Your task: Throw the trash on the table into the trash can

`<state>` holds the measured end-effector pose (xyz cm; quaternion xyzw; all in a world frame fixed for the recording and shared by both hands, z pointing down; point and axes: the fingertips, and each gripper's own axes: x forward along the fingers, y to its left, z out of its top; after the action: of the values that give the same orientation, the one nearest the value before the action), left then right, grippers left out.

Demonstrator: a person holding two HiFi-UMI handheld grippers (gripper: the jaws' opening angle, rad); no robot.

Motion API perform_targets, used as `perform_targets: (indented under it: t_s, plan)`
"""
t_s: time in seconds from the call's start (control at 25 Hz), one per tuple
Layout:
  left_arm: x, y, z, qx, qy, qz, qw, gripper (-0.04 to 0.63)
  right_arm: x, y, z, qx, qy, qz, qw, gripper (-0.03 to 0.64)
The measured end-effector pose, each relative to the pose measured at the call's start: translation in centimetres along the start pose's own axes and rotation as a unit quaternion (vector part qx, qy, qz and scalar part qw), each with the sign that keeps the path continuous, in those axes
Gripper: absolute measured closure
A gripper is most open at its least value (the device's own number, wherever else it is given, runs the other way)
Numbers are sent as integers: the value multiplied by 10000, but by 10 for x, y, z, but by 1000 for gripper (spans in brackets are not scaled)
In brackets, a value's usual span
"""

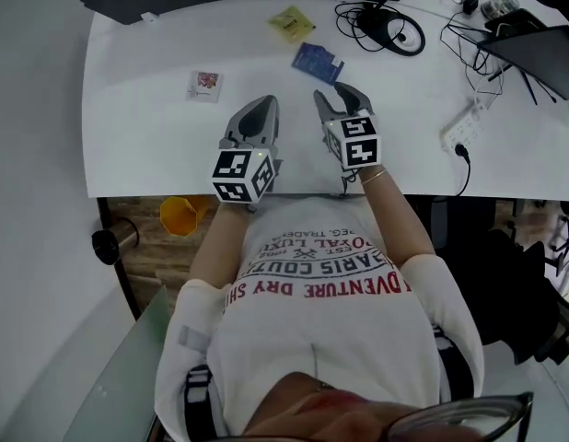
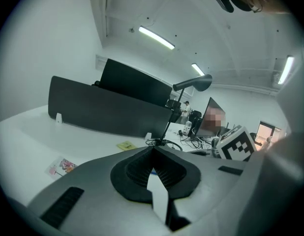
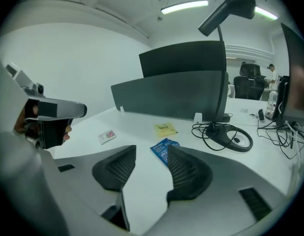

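Left tongs (image 2: 153, 150) closed; right tongs (image 3: 151, 154) parted, empty; blue packet (image 3: 163, 148) on white table (image 1: 146, 141).

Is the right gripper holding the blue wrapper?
No, the right gripper has its fingers apart and empty; the blue wrapper lies on the table ahead.

White table (image 1: 146, 145) (dark partition (image 3: 181, 95) behind) under ceiling strip lights (image 2: 156, 37).

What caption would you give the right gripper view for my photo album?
Open right claw hovers above a white desk, pointed toward a blue packet, yellow packet beyond.
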<state>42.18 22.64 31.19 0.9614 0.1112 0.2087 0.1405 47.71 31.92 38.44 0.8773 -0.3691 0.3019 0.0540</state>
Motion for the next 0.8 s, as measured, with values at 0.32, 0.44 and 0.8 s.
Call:
perform_targets:
  t_s: [0.32,0.44,0.8]
  plan:
    - [52,45,-8,-222,453,-335,9982,572,89,-35,-20,126,857,-407,9954,303]
    - [70,55,-18,-347,592,-430,9967,572,118,-46,-28,156,1110,-482,9925,273]
    - [95,65,-42,-467,869,-595,9933,572,143,-60,-51,308,1494,-556,9867,270]
